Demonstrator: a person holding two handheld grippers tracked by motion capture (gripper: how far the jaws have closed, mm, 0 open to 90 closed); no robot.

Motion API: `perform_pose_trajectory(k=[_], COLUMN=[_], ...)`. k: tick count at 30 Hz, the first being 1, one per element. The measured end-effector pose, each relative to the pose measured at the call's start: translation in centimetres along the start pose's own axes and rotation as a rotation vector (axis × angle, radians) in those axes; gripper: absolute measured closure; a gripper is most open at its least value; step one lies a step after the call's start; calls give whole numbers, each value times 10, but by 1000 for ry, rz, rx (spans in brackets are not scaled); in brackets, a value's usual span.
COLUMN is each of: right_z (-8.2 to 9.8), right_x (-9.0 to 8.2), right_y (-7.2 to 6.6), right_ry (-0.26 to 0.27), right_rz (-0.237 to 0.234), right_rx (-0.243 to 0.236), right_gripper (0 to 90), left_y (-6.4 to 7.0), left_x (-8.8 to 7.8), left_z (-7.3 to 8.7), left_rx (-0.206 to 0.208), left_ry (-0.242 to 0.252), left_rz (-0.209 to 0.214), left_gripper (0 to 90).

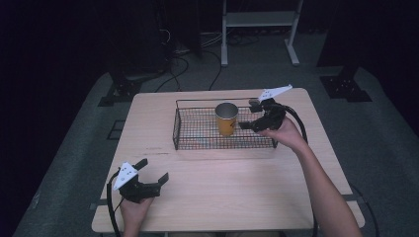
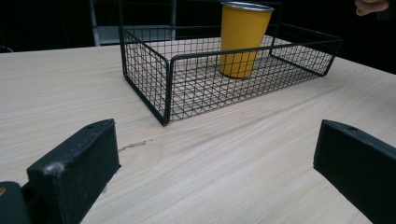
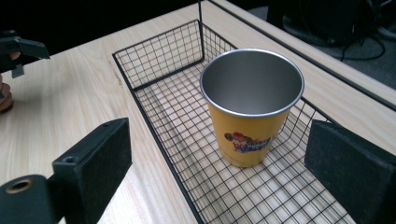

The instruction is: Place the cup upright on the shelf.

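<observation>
Right gripper (image 1: 249,114) held over basket's (image 1: 176,129) right end, forearm reaching in diagonally; jaws wide apart, holding nothing. Cup (image 1: 226,118) upright in basket, just ahead of jaws, untouched. Right gripper view: steel inside, printed figure on cup's (image 3: 250,113) side. Left gripper (image 1: 154,171) low over near table (image 1: 237,187), jaws wide, empty; bare wood ahead up to basket corner.
</observation>
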State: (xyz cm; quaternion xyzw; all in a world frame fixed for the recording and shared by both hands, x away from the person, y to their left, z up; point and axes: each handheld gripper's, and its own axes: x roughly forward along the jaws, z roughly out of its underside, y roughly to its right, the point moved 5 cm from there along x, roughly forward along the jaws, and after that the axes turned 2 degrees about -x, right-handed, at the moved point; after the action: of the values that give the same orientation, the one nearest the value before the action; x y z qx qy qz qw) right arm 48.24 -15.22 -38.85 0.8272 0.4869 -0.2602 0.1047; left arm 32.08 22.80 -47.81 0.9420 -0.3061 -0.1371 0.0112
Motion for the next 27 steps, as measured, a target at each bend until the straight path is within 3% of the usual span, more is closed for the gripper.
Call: perform_pose_trajectory(k=[27], right_z=[38], right_x=[-21], right_y=[-7], right_ry=[21], right_rz=[-24], right_rx=[27], right_gripper=[65], left_y=[0], left_x=[0], left_z=[0], left_rx=[1], left_ry=[-1], left_rz=[-1], left_gripper=[0])
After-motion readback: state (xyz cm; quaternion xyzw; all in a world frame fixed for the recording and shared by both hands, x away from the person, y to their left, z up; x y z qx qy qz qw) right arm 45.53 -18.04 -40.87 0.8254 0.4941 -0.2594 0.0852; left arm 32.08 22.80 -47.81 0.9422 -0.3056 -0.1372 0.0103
